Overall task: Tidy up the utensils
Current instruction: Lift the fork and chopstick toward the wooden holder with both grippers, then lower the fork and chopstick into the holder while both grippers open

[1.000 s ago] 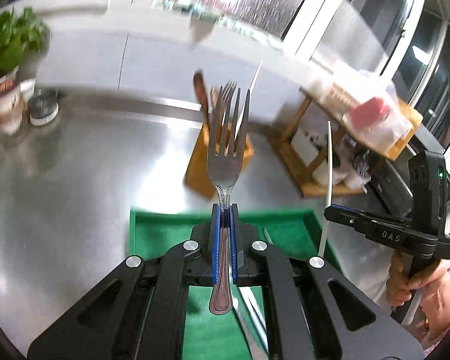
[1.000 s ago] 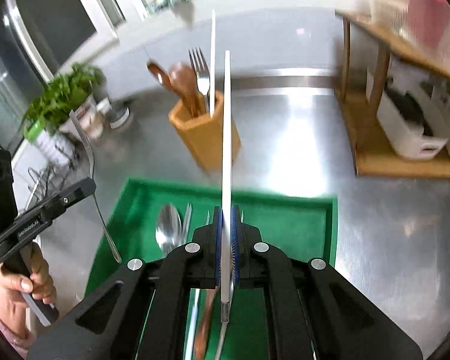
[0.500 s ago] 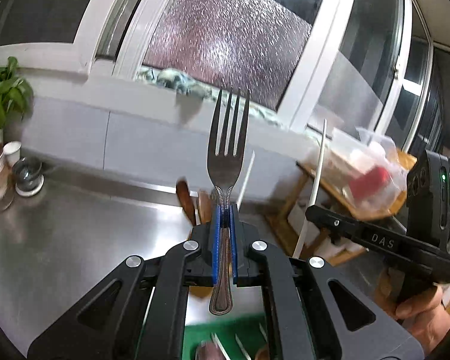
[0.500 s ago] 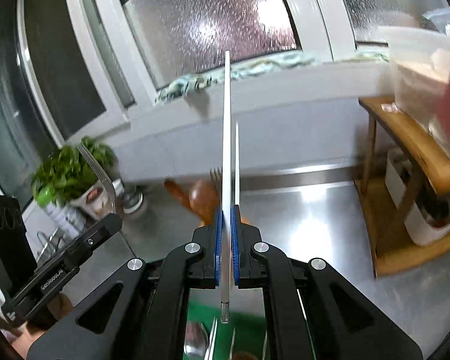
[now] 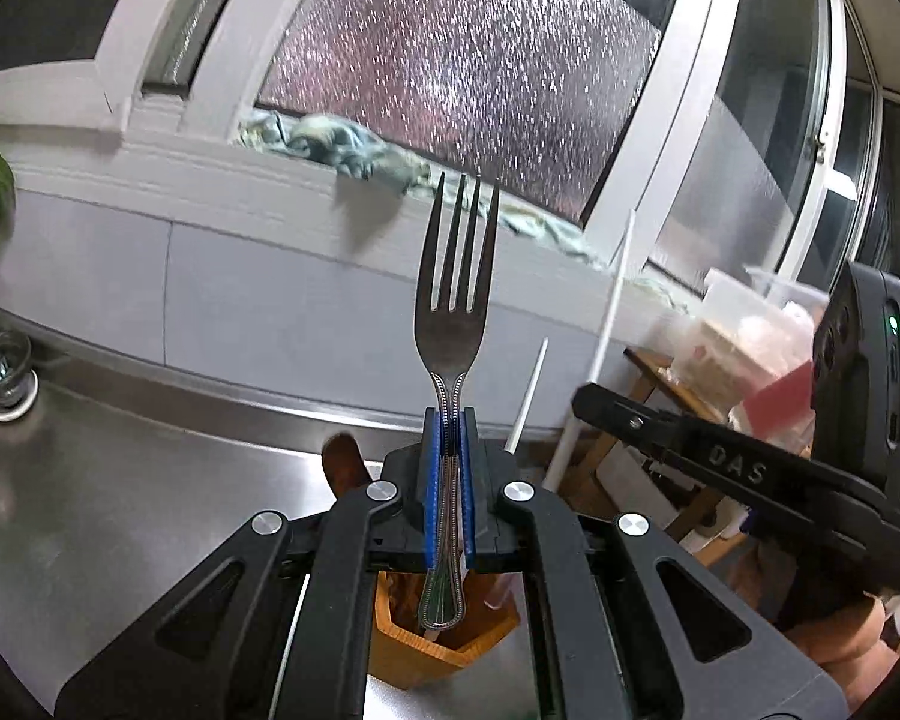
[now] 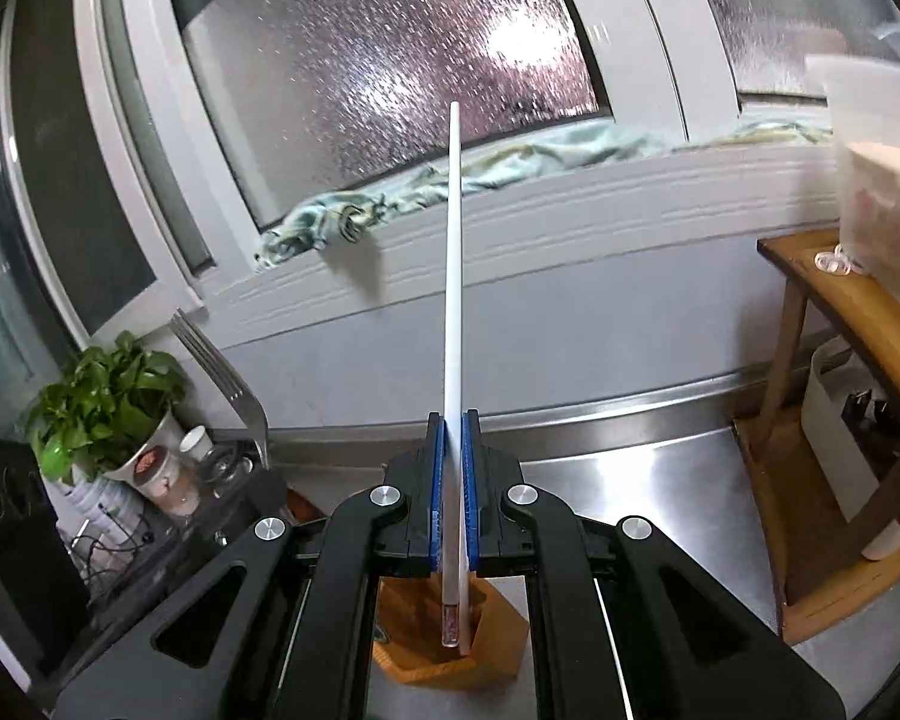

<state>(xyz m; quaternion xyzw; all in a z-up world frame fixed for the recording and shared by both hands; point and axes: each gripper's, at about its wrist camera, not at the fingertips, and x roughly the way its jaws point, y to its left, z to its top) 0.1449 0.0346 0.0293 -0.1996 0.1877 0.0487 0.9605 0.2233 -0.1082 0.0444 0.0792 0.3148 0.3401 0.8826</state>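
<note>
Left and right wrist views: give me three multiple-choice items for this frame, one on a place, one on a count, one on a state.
1. Where is the wooden holder in the left wrist view?
A. below the left gripper
B. on the windowsill
C. on the wooden shelf

2. How many tines has the fork?
A. two
B. three
C. four

3. What is the right gripper doing?
A. open and empty
B. shut on the white chopstick
C. shut on a spoon

Answers: 1 A, its rim shows under the jaws; 2 C, four tines stand against the window; 3 B, the blue pads clamp the stick.
</note>
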